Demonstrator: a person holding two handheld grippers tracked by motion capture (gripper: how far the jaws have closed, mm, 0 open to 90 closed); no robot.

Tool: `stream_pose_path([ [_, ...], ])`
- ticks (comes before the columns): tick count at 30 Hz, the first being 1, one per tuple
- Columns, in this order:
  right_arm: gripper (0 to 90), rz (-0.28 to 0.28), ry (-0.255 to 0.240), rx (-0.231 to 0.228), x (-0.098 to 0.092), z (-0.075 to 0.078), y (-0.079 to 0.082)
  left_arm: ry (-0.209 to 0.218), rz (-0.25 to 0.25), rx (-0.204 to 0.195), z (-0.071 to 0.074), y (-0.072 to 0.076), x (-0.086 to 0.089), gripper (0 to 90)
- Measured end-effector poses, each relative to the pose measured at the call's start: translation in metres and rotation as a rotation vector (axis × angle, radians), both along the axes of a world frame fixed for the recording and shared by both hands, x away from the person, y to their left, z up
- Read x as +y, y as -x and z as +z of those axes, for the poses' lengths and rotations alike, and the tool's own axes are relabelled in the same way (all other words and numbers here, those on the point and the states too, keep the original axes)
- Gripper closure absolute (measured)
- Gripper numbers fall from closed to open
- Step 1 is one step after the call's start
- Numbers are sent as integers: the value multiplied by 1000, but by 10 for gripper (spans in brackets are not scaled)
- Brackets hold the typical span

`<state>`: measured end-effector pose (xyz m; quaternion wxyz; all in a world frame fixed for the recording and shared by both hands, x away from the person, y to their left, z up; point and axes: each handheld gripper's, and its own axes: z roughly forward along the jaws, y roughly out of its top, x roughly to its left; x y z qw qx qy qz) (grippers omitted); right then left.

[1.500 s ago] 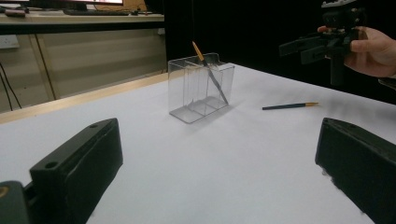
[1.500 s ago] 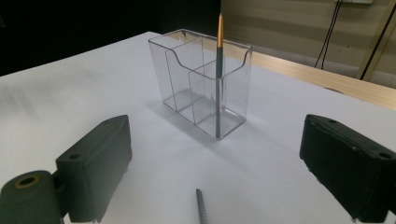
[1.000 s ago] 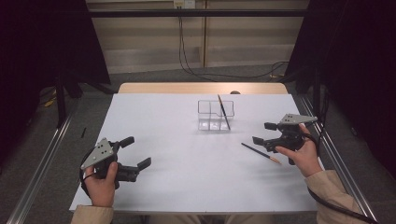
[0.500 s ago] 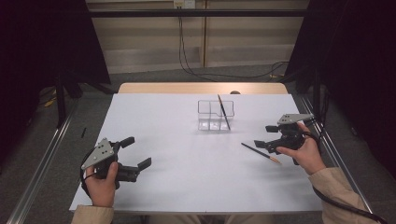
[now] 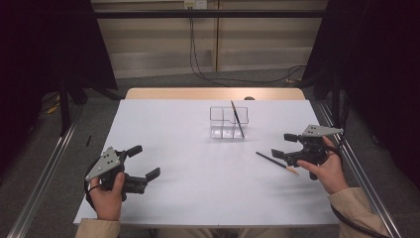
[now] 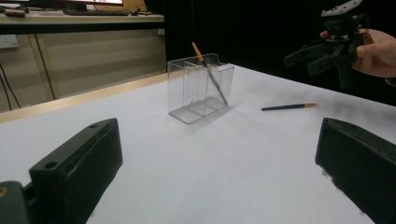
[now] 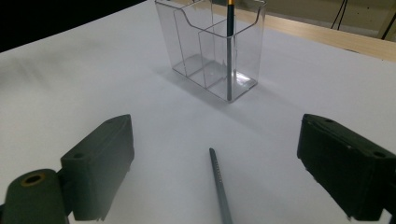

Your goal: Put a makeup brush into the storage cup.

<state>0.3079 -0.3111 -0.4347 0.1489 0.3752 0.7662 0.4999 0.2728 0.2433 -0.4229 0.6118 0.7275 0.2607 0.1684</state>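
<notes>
Right gripper (image 5: 286, 148): jaws wide, just opening further, holding nothing | pencil (image 5: 277, 162): flat on bench (image 5: 173, 124) beneath it | left gripper (image 5: 144, 160): wide apart, holding nothing | second pencil (image 5: 237, 119): leaning in clear holder (image 5: 220, 123)

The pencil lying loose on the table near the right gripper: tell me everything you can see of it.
The loose pencil is slim, with a dark green-grey body and a short orange-yellow end. It lies flat on the white table, alone, apart from the clear holder. The right gripper hovers over its yellow end with fingers spread wide on either side, not touching it. Its dark end points towards the holder.
</notes>
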Motion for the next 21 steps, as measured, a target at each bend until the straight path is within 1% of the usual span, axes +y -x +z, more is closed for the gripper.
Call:
stream_pose_path([
  [5,96,-7,-11,-23,-2,-2,11,0,-1,-1,0,-1,-1,5],
  [9,93,-14,-44,-35,-5,-4,17,2,0,2,-1,-1,0,5],
  [14,90,-28,-72,-54,-9,-1,24,7,8,2,-3,-2,3,5],
  [15,89,-27,-72,-58,-10,0,26,12,6,6,-3,-3,3,6],
  [17,87,-28,-73,-60,-10,0,29,4,4,7,-4,-3,3,6],
  [21,85,-23,-68,-61,-9,-1,33,3,7,8,-4,-2,4,5],
])
